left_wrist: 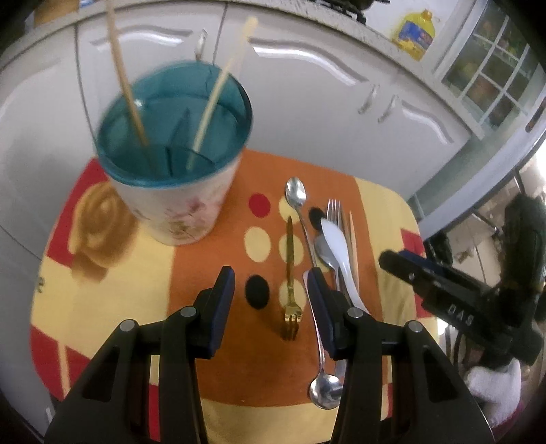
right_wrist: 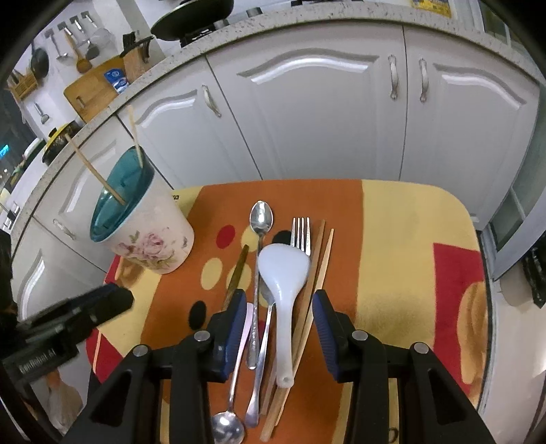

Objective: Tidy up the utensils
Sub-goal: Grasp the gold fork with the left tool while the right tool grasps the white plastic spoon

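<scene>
A floral holder cup [left_wrist: 177, 208] with a teal inside stands at the back left of the table, with two wooden chopsticks [left_wrist: 208, 102] leaning in it. My left gripper [left_wrist: 271, 283] hangs open over the cloth, and a gold fork [left_wrist: 290, 273] lies between its fingers. To its right lies a pile: a long spoon [left_wrist: 296, 194], a silver fork [left_wrist: 333, 211] and a white rice paddle [left_wrist: 336, 246]. My right gripper [right_wrist: 279, 300] is open above that pile, straddling the white rice paddle [right_wrist: 283, 269], spoon handles [right_wrist: 261, 215] and two loose chopsticks [right_wrist: 317, 273]. The pads touch nothing.
A patterned orange, yellow and red cloth [right_wrist: 392, 239] covers the small table, whose rounded edges drop off on the right and front. White cabinet doors [right_wrist: 307, 119] stand close behind it. A yellow oil bottle [left_wrist: 414, 32] sits on the counter above.
</scene>
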The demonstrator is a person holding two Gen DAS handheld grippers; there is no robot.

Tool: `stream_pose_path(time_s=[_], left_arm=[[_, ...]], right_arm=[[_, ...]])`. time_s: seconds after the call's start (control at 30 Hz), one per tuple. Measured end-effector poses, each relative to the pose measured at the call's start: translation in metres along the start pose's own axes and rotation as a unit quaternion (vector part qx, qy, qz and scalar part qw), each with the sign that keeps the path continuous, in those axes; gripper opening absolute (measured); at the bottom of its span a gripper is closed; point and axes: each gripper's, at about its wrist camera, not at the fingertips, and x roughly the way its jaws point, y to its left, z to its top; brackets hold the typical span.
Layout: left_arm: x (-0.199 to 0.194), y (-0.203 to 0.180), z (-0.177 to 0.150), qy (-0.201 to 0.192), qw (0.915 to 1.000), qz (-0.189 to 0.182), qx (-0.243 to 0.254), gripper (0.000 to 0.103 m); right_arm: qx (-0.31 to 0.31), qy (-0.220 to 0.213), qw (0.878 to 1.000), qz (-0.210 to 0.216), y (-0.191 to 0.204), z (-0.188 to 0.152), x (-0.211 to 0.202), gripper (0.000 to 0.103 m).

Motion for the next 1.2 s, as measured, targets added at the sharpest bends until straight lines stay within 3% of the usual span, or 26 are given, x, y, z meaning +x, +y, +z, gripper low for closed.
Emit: stream_pose_path(time_s=[0.23,0.57,0.87,1.07,1.1,1.2], left_arm=[[0.036,-0.008,0.005,0.022,0.9997,0.008,0.004,0.043],[0.071,-0.009,0.014,0.045,0.9981,0.039,0.017,0.043],[0.087,-0.008,0.016,0.057,0.9971,0.049,0.016,0.043],[0.096,-0.011,0.018,0.065,0.9966,0.049,0.013,0.043],[0.098,-0.012,0.019,0.065,0.9967,0.047,0.013,0.043],[0.104,-0.017,0.023,0.064,0.9969,0.044,0.011,0.043]], right_arm=[[-0.013,0.035,0.999,0.020,-0.001,0.008,0.030,0.036],[-0.034,0.080,0.996,0.005,0.000,0.022,0.076,0.036],[-0.026,0.084,0.996,0.016,-0.009,0.032,0.085,0.038],[-0.003,0.070,0.997,0.035,-0.034,0.031,0.069,0.020],[-0.002,0.069,0.997,0.036,-0.036,0.030,0.068,0.012],[0.013,0.066,0.996,0.056,-0.047,0.028,0.060,0.007]])
